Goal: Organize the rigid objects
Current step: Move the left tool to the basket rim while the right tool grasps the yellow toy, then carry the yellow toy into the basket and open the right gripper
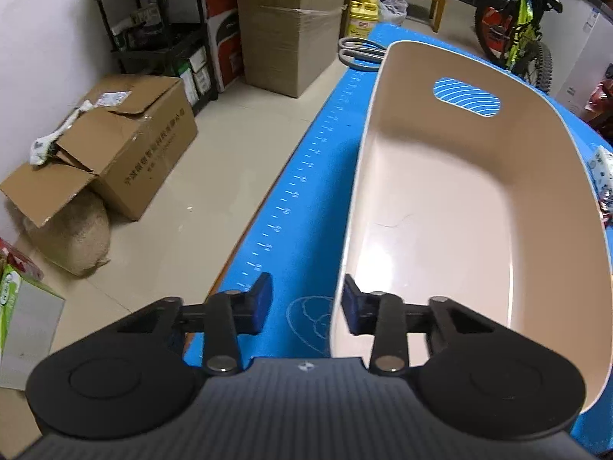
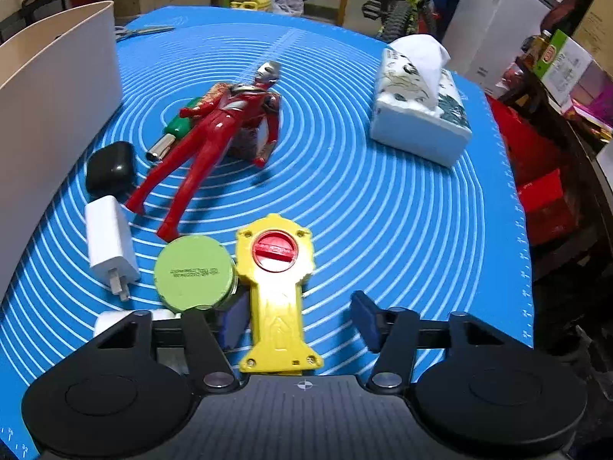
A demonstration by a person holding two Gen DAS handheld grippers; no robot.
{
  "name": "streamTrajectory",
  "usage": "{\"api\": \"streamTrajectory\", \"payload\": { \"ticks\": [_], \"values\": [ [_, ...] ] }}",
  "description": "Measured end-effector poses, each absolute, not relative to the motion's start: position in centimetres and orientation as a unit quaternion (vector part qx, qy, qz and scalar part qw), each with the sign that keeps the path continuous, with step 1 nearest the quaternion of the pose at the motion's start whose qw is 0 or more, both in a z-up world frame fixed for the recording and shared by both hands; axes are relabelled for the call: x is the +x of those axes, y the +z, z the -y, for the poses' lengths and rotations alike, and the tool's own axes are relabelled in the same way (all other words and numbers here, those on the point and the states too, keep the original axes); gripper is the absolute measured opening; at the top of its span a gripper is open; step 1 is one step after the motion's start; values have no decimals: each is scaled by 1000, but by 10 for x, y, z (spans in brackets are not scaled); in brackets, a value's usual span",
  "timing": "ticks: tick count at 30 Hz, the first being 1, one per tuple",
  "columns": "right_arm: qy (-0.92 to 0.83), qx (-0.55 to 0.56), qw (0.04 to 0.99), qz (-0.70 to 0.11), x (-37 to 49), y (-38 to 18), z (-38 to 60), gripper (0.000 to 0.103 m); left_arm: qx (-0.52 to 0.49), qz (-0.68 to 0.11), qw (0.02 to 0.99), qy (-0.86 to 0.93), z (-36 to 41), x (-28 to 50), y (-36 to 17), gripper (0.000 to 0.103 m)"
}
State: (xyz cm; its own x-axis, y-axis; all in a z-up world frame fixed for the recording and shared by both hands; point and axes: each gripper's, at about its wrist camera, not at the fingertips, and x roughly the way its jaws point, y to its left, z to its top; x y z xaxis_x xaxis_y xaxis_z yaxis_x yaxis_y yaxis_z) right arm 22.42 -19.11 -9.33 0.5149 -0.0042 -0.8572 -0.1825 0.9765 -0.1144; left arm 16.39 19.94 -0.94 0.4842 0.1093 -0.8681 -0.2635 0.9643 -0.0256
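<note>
My left gripper (image 1: 306,306) is open, its jaws astride the near left rim of an empty beige plastic bin (image 1: 440,207) on the blue mat. My right gripper (image 2: 299,322) is open over the mat, with the handle of a yellow toy with a red dial (image 2: 276,287) lying between its jaws, nearer the left pad. Beside the toy lie a green round tin (image 2: 193,272), a white charger plug (image 2: 111,245), a black case (image 2: 111,168), a red hero figure (image 2: 214,142) and a green-handled tool (image 2: 172,134). The bin's wall (image 2: 53,122) stands at left.
A tissue box (image 2: 421,115) sits on the mat (image 2: 383,211) at the far right. Scissors (image 1: 360,53) lie at the mat's far end. Cardboard boxes (image 1: 126,157), shelves and a bicycle stand on the floor beyond the table's edges.
</note>
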Motion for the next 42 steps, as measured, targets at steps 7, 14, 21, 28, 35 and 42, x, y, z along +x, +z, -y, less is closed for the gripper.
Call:
{"api": "streamTrajectory", "payload": {
  "ticks": [7,14,21,28,35,42],
  "values": [
    [68,-72,861,-498,225,-92,191,36,-78,-494,861,92,-192,165,-10,10],
    [36,-57,891,-449,212,-67,199,36,-80,-492,863,88,-191,164,-11,8],
    [41,-45,929,-365,208,-3,178,36,-77,-491,863,90,-189,165,-11,8],
    [121,-37,948,-291,209,57,111,36,-72,-491,863,92,-187,165,-12,9],
    [214,-43,933,-287,223,73,26,36,-68,-491,864,95,-184,166,-12,9],
    [243,-72,904,-346,245,42,-51,36,-64,-490,864,94,-184,166,-13,9]
  ]
}}
